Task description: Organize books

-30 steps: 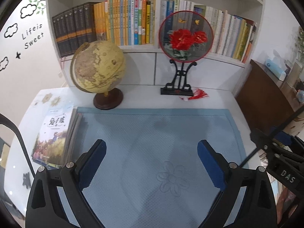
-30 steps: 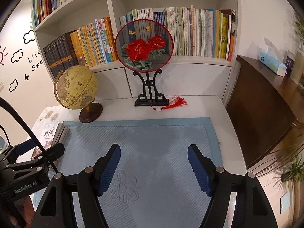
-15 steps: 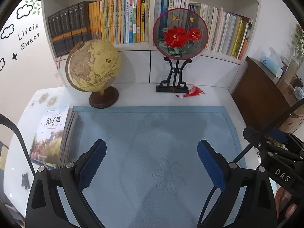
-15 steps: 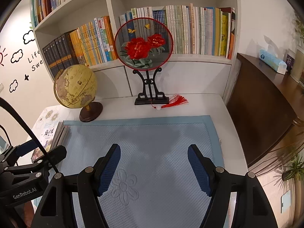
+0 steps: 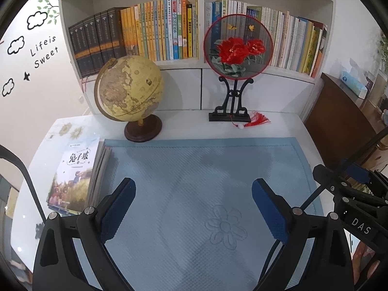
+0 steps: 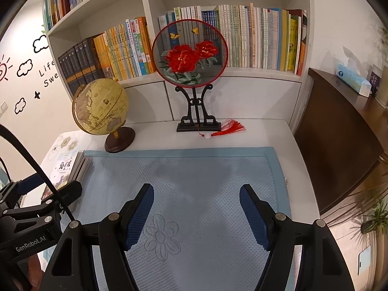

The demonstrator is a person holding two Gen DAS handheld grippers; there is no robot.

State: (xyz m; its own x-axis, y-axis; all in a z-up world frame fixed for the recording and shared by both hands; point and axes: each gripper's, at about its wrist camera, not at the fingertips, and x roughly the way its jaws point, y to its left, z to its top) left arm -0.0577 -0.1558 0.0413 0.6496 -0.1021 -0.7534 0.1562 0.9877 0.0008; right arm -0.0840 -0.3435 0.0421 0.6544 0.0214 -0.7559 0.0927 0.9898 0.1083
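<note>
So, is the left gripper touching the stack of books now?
Apart. In the left wrist view, the left gripper is open over the mat, beside the stack of books.

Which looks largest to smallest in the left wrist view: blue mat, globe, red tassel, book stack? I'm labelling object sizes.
1. Pale blue quilted mat
2. Tan antique-style globe on a dark wooden base
3. Flat stack of books with an illustrated cover, close to the globe; being nearer the camera, unsure
4. Red tassel
</note>
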